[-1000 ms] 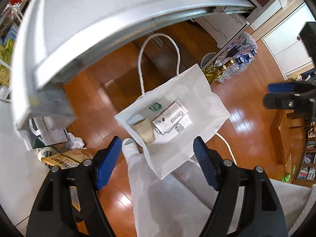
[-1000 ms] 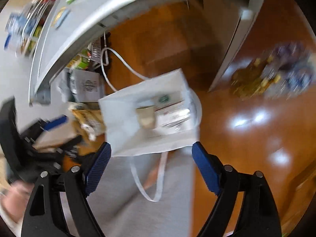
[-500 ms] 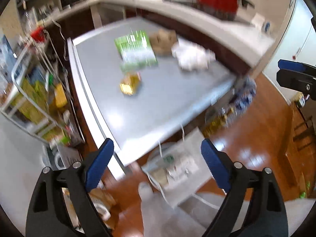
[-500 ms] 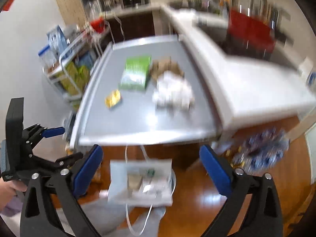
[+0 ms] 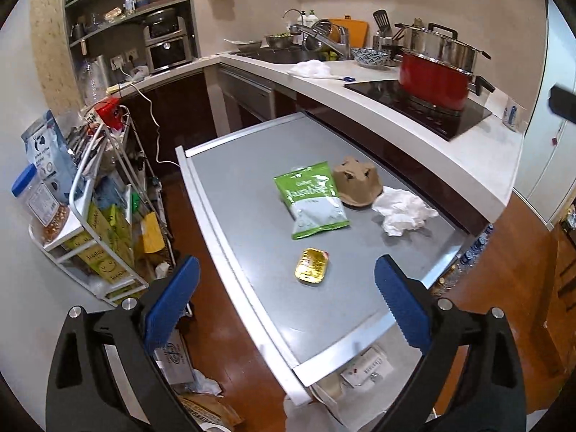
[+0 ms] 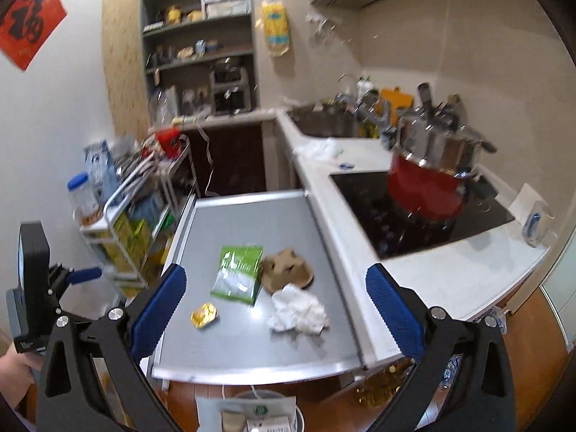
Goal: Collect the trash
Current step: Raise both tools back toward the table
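Observation:
On the grey table [image 5: 252, 187] [image 6: 252, 216] lie a green snack bag [image 5: 311, 199] [image 6: 239, 270], a brown cardboard cup holder [image 5: 356, 181] [image 6: 288, 270], a crumpled white tissue [image 5: 403, 210] [image 6: 298, 309] and a small gold foil tray [image 5: 312, 270] [image 6: 204, 315]. A white paper bag [image 6: 248, 414] [image 5: 360, 378] holding trash sits on the floor below the table's near edge. My left gripper [image 5: 288, 297] is open and empty above the table's near end. My right gripper [image 6: 273, 311] is open and empty, also over the near end.
A white counter [image 5: 414, 118] with a red pot [image 5: 435, 79] on a black hob runs along the table's right. A wire rack [image 5: 93, 223] of packets stands to the left. Boxes and bags lie on the wooden floor [image 5: 216, 352].
Both grippers have tilted up from looking down at the paper bag on the floor to looking over the tabletop. Both stayed open.

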